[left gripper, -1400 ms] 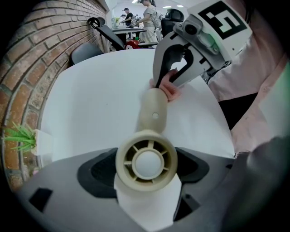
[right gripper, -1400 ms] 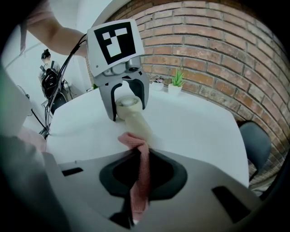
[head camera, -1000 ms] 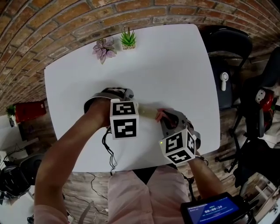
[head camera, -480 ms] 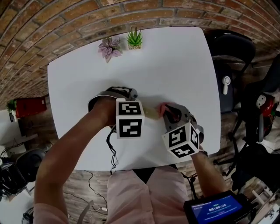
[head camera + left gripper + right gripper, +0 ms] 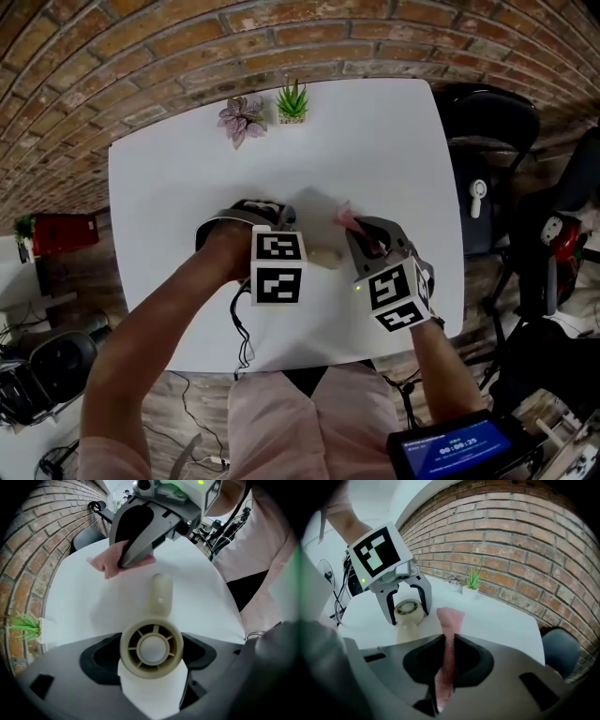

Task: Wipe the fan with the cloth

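Since a moment ago the cloth [image 5: 345,218] has come off the fan's handle and now sits clear of it, toward the far edge of the table [image 5: 394,141]. The right gripper [image 5: 359,234] is clamped on the cloth, a pink strip that runs up between its jaws with a loose end flopping out past the tips.

The left gripper [image 5: 302,257] is closed on the fan [image 5: 151,648], its jaws pressing either side of the round head. The handle sticks out freely toward the right gripper. The fan is about midway between the table's left and right edges, somewhat nearer the near edge. Whether the handle rests on the surface or hangs just above it cannot be told.

The fan looks like a small, light piece of stiff beige plastic, smooth enough to twist in a loose grip. Its thin grille spokes seem the fragile part, so the solid rim, where it is held now, is probably the safest place to grip it. The cloth is soft and limp and will drape over whatever it meets. A pinch across its middle, as now, leaves a free flap for wiping.

At the far edge a small pale pot holds a spiky green plant [image 5: 292,101]. Beside it is a purplish leafy plant [image 5: 239,118] whose pot is hidden.
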